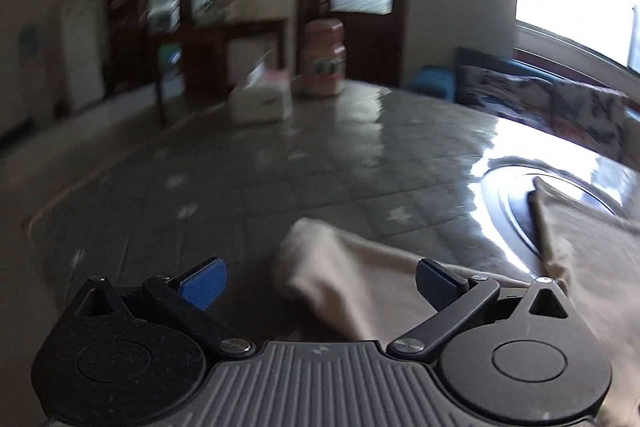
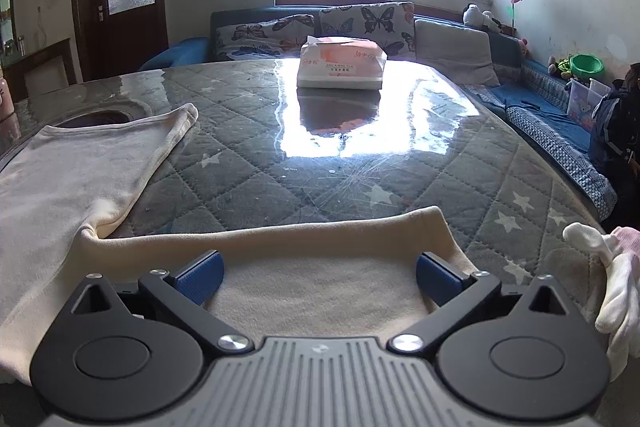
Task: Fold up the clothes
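A cream long-sleeved shirt (image 2: pixel 72 183) lies flat on the glass-topped quilted table (image 2: pixel 328 163). In the right wrist view its body is at the left and one sleeve (image 2: pixel 320 267) runs across under my right gripper (image 2: pixel 320 279), which is open and empty just above it. In the left wrist view the other sleeve (image 1: pixel 340 275) lies between the fingers of my left gripper (image 1: pixel 320 285), which is open, and the shirt's body (image 1: pixel 580 259) is at the right.
A tissue pack (image 2: pixel 342 67) sits at the table's far side, seen also as a white box (image 1: pixel 262 99) beside a pink jar (image 1: pixel 324 57). A round recess (image 1: pixel 560 203) lies under the shirt's collar. White gloves (image 2: pixel 612 283) lie at the right edge. A sofa (image 2: pixel 440 43) stands behind.
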{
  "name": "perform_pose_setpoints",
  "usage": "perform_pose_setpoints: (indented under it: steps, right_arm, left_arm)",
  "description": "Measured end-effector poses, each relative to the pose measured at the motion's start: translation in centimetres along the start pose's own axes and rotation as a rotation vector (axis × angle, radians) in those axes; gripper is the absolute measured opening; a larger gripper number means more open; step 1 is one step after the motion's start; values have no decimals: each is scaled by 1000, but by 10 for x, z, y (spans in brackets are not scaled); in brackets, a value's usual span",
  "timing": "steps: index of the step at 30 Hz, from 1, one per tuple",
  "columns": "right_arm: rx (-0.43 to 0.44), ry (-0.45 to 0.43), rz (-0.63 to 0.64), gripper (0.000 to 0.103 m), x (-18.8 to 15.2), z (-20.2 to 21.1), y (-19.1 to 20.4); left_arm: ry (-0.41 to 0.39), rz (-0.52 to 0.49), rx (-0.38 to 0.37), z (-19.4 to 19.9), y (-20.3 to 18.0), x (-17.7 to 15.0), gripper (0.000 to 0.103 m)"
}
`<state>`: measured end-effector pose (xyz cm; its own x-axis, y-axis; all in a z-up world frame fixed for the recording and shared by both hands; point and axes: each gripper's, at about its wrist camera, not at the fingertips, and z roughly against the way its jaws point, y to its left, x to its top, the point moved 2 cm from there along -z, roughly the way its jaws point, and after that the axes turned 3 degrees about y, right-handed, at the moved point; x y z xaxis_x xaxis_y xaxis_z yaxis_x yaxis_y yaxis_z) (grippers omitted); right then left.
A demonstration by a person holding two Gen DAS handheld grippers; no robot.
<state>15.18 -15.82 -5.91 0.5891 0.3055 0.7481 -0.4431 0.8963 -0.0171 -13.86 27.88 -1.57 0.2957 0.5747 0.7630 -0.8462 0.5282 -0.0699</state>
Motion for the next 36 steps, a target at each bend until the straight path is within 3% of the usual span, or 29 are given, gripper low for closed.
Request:
perform_pose_setpoints:
  steps: [3, 8, 12, 16, 17, 19, 20, 21, 26, 31, 36]
  right_arm:
    - [1, 0, -1, 103, 0, 0, 0]
    - [3, 0, -5, 103, 0, 0, 0]
    - [4, -1, -6, 103, -1, 1, 0]
    - [6, 0, -10, 103, -1, 0, -1]
    - [6, 0, -10, 103, -1, 0, -1]
    - [6, 0, -9, 103, -1, 0, -1]
    - [5, -1, -9, 103, -1, 0, 0]
    - [5, -1, -9, 103, -1, 0, 0]
    - [5, -1, -9, 103, 0, 0, 0]
    - [6, -1, -9, 103, 0, -1, 0]
    - [7, -1, -11, 103, 0, -2, 0]
  left_arm:
    - [47, 84, -49, 2, 5, -3, 95]
    - [87, 170, -207, -1, 1, -3, 92]
    - [136, 309, -297, -16, 8, 1, 91]
    - [129, 403, -346, -30, 17, 8, 91]
    - [120, 419, -348, -34, 20, 10, 85]
    - [94, 429, -313, -42, 23, 15, 71]
    - [76, 426, -295, -46, 25, 16, 58]
    - [69, 424, -280, -50, 27, 17, 38]
    - [52, 374, -220, -68, 32, 23, 11]
    - [-33, 204, -53, -66, 31, 26, 7]
    - [-34, 143, 10, -68, 35, 25, 9]
